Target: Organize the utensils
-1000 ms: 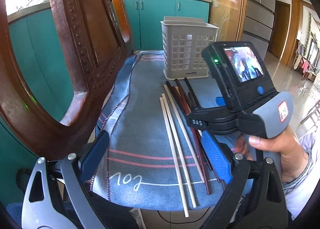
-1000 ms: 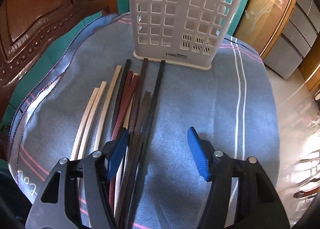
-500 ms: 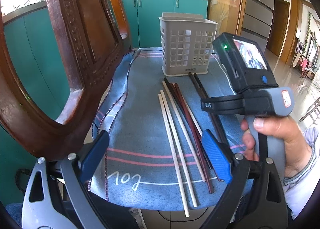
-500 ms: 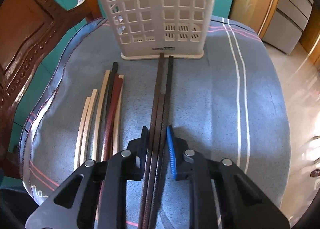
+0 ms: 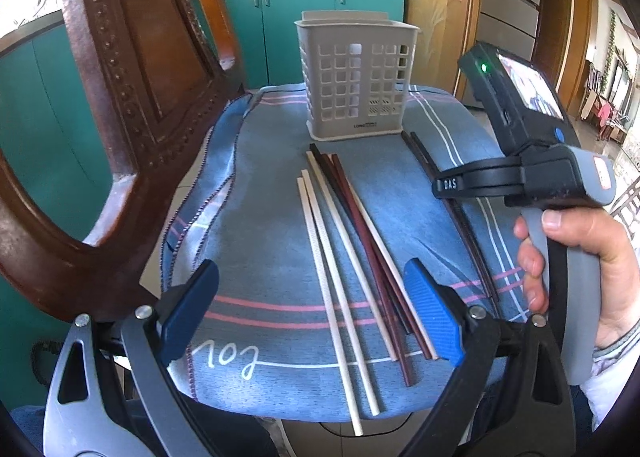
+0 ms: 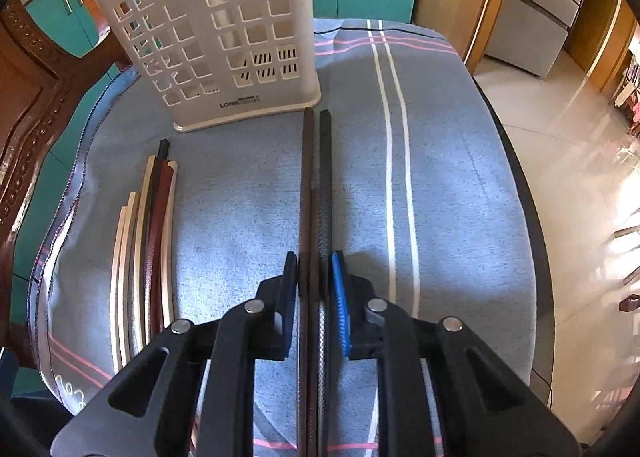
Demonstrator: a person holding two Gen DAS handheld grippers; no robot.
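Broadly, a blue cloth (image 6: 248, 193) covers the desk, bearing the white basket (image 5: 356, 77). Right claw (image 6: 314, 277) is clamped on two dark chopsticks (image 6: 316, 177) before the basket; left claw (image 5: 312, 309) gapes above the remaining chopsticks (image 5: 340, 241).

Both wrist views face the tabletop's (image 5: 280, 137) far edge, the left from its near edge, the right closer in, sharing the basket (image 5: 356, 77) (image 6: 224, 33).

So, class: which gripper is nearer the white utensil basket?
Right. The right gripper, shut on two dark chopsticks, is in front of the basket; the left gripper hangs back at the cloth's near edge.
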